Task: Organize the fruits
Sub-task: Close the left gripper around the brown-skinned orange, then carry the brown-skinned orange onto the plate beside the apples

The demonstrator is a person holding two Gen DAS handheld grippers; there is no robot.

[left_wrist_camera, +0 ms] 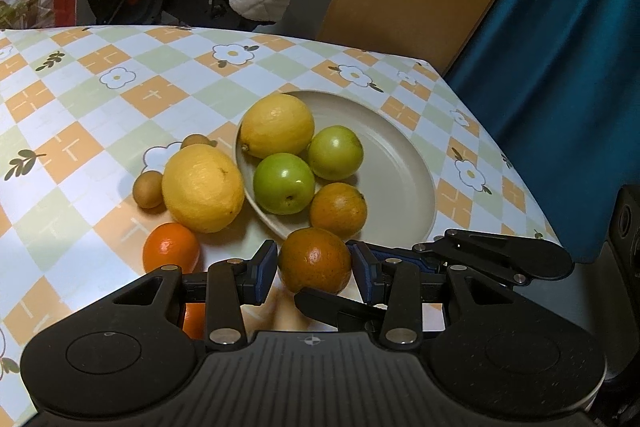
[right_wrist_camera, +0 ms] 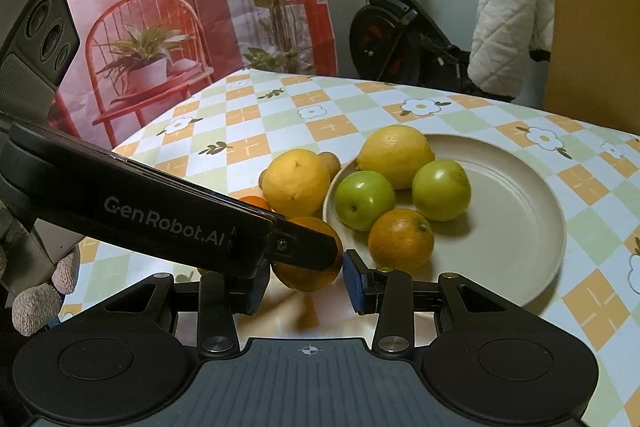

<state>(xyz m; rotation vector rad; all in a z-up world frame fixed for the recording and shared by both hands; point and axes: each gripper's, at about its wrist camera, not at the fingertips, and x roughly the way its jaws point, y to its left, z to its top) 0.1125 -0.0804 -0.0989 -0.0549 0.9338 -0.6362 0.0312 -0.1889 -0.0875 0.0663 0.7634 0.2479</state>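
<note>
One table [left_wrist_camera: 80, 99] under a checked floral cloth carries everything. Next in size are the left gripper [left_wrist_camera: 313, 263] and the right gripper [right_wrist_camera: 305, 286], both converging on the same fruit. The beige plate [left_wrist_camera: 400, 155] already holds a lemon [left_wrist_camera: 277, 125], two green apples [left_wrist_camera: 284, 183] and one orange [left_wrist_camera: 338, 209]. Off the plate, to its left, lie a larger lemon [left_wrist_camera: 203, 187], a bright mandarin [left_wrist_camera: 171, 247] and two small brown fruits [left_wrist_camera: 147, 189].

Step in hand: a dark orange [left_wrist_camera: 314, 261] sits just beside the plate's near rim, and the left gripper's blue pads appear to press on both its sides — a grip, as far as I can judge. The right gripper frames that same dark orange in its own view, but the left gripper's finger crosses in front of one pad, so I cannot tell whether the right gripper grips it or merely stands around it.

To do this well: one gripper should carry and the other back away first — two grips on a round fruit risk squeezing it out sideways. Lift clear of the rim, then set it into the bare right half of the plate, away from the orange there, so nothing rolls.
</note>
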